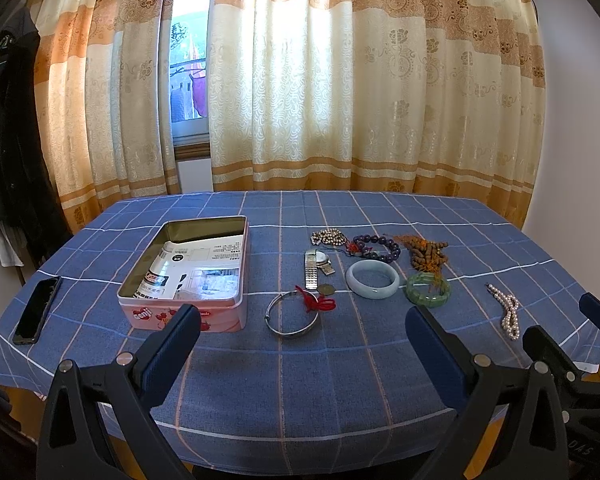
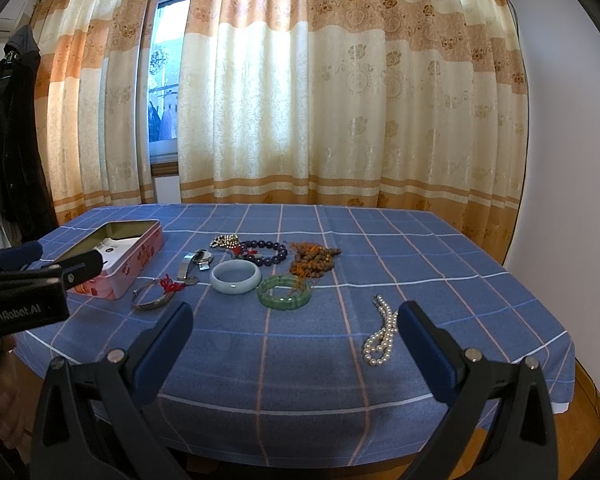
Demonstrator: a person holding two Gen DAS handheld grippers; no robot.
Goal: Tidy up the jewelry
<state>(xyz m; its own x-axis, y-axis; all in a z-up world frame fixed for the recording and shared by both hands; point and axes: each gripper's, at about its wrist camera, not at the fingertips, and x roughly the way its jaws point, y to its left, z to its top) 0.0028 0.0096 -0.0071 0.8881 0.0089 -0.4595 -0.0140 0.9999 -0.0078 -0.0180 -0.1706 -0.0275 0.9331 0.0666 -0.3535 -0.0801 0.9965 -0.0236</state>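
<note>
Task not yet begun: the left gripper [image 1: 302,320] and right gripper [image 2: 294,318] hover wide and empty at the table's near edge, the tin [image 1: 140,280] holds no jewelry, and bangles, bead strings, watch [image 1: 314,266] and pearls [image 2: 380,332] lie on the table [image 1: 300,380].

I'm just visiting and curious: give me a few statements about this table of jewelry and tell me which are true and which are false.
1. The pink tin stands open, with no lid on it. True.
2. The pearl necklace already lies inside the tin. False: it lies on the tablecloth, far from the tin.
3. The left gripper holds the silver bangle. False: it is open and holds nothing.
4. The pale bangle lies beside the green bracelet. True.
5. A phone lies left of the tin. True.
</note>
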